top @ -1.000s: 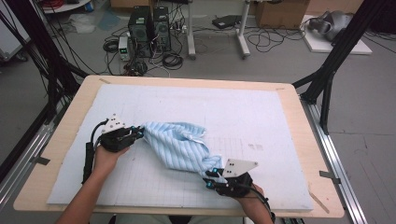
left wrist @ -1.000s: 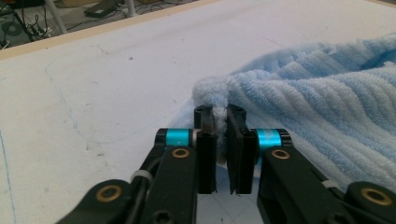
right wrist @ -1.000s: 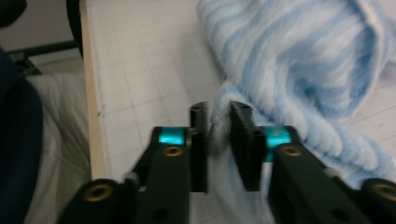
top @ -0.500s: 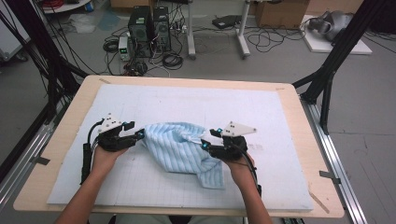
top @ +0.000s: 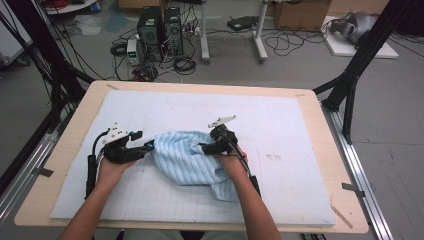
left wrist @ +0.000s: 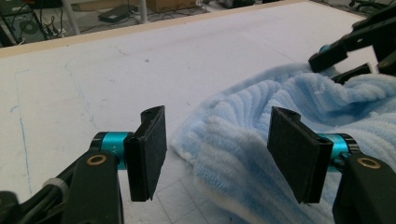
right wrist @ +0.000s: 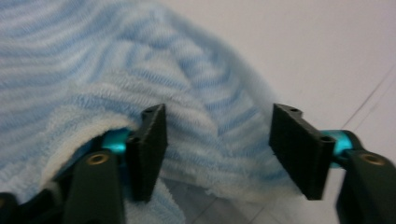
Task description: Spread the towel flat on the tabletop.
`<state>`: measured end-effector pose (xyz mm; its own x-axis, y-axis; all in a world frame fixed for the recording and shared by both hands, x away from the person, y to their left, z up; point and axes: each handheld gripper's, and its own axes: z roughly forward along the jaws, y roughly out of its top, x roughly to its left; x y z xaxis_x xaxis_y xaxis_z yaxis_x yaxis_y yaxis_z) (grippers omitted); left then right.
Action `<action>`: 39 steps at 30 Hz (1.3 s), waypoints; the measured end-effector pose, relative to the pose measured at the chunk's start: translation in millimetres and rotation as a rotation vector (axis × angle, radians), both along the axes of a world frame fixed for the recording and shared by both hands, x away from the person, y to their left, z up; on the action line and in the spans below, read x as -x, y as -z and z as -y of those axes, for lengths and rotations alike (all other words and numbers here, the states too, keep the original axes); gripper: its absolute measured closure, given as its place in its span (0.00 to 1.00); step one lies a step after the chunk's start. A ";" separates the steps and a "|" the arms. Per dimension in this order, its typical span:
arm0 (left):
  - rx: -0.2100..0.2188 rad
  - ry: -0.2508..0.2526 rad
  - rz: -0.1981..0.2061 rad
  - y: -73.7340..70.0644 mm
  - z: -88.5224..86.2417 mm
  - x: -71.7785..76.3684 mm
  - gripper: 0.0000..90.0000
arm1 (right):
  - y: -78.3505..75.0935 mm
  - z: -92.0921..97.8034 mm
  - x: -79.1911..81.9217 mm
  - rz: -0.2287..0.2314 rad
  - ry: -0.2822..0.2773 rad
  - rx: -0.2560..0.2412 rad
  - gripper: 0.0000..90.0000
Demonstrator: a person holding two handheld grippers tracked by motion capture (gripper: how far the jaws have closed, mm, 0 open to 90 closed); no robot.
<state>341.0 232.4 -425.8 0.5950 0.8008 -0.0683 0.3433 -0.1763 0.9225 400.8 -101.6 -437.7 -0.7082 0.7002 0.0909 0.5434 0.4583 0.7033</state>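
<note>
Blue towel [top: 192,162], long axis diag., near-right.

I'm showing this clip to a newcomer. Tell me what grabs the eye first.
The crumpled light-blue striped towel in the middle of the white padded table stands out first. The left gripper sits at its left edge, jaws open around the hem. The right gripper, jaws also open, rests at the towel's upper right fold.

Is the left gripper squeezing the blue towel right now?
No, the left gripper has its jaws wide apart, with the edge of the blue striped towel lying loose between them.
</note>
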 end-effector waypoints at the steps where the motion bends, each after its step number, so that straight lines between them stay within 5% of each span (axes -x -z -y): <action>1: 0.000 -0.001 -0.003 0.2 -0.4 0.3 0.41 | 2.4 -0.6 -0.6 -0.013 -0.011 0.017 0.55; 2: 0.001 -0.002 -0.002 0.3 -0.8 0.4 0.41 | 2.4 -0.6 0.0 0.006 -0.013 0.031 0.70; 3: 0.003 -0.004 0.001 0.4 -1.2 1.0 0.41 | 2.4 -0.6 0.0 0.006 -0.013 0.031 0.70; 4: 0.005 -0.007 0.002 0.6 -1.5 1.2 0.41 | -1.1 1.6 0.5 0.019 -0.049 0.046 0.91; 5: 0.005 -0.009 0.000 0.8 -1.8 1.3 0.41 | -1.1 1.6 0.5 0.019 -0.049 0.046 0.91; 6: 0.006 -0.008 -0.002 0.8 -2.5 1.5 0.41 | -6.1 4.2 1.8 0.077 -0.047 0.082 0.94; 10: 0.013 -0.004 0.007 0.0 -1.7 2.6 0.41 | -14.7 17.5 -2.3 0.133 0.021 0.049 0.95; 11: 0.013 -0.004 0.009 0.2 -0.7 2.8 0.41 | -17.5 27.3 -6.3 0.156 0.073 0.025 0.95; 16: 0.016 0.011 0.000 2.2 4.2 3.0 0.41 | -20.0 44.0 -15.1 0.180 0.154 0.012 0.95; 28: 0.029 0.046 -0.010 4.9 16.8 4.8 0.42 | -32.0 96.2 -39.3 0.262 0.432 0.068 0.95; 30: 0.026 0.054 -0.014 5.6 18.9 5.2 0.42 | -35.7 108.5 -38.8 0.292 0.532 0.093 0.95; 36: 0.018 0.078 -0.021 7.1 22.7 6.3 0.42 | -32.2 124.4 -38.4 0.258 0.598 0.163 0.93; 39: 0.019 0.082 -0.023 7.6 23.8 6.2 0.42 | -31.6 125.0 -35.8 0.254 0.566 0.132 0.77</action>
<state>334.8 208.6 -433.4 0.6569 0.7477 -0.0972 0.3493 -0.1875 0.9181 436.7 -226.6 -406.1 -0.2132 0.9664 -0.1437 0.5506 0.2404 0.7994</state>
